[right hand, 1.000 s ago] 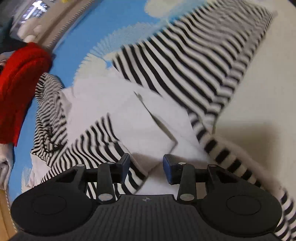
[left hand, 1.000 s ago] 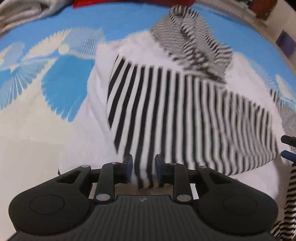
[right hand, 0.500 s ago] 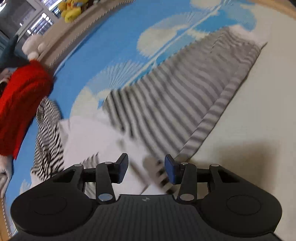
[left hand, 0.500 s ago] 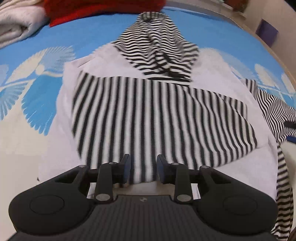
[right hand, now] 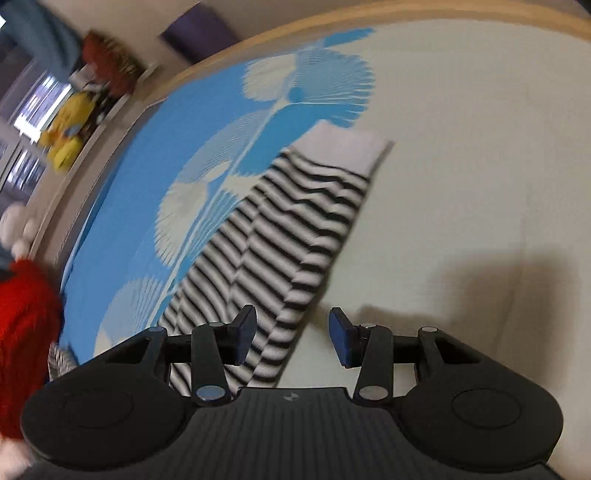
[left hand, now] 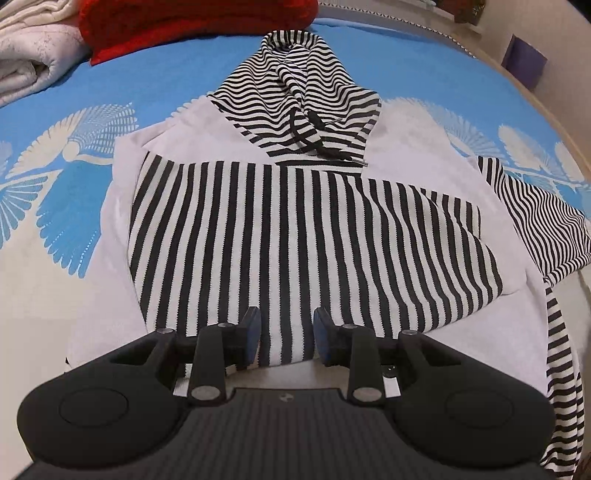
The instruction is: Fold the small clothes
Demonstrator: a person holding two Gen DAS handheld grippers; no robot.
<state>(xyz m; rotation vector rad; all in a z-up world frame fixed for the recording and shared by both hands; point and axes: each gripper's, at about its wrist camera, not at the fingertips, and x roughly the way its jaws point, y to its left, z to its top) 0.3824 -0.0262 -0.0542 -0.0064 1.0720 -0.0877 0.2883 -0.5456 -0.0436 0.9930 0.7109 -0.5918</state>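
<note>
A black-and-white striped hoodie (left hand: 295,236) lies spread flat on a bed covered by a blue and cream sheet (left hand: 55,221) with a fan print. One striped sleeve (left hand: 314,240) is folded across the white body of the hoodie, and its cuff end sits between the parted blue pads of the left tool (left hand: 286,338), which stands released just above the fabric; whether the pads touch the cloth cannot be told. The striped hood (left hand: 299,85) points away from the left tool, its dark drawstrings (left hand: 317,136) trailing over the chest. Beyond the hood, a red blanket (left hand: 192,26) and a folded white quilt (left hand: 29,59) rest at the far edge of the bed. The hoodie's other sleeve (right hand: 273,251) stretches out to the side, ending in a white cuff (right hand: 343,151). The right tool (right hand: 292,334) hangs over that sleeve near its lower edge, its pads spread wide and grasping nothing. The right wrist view is blurred. A yellow plush toy (right hand: 68,133) sits on a ledge beyond the bed.
</note>
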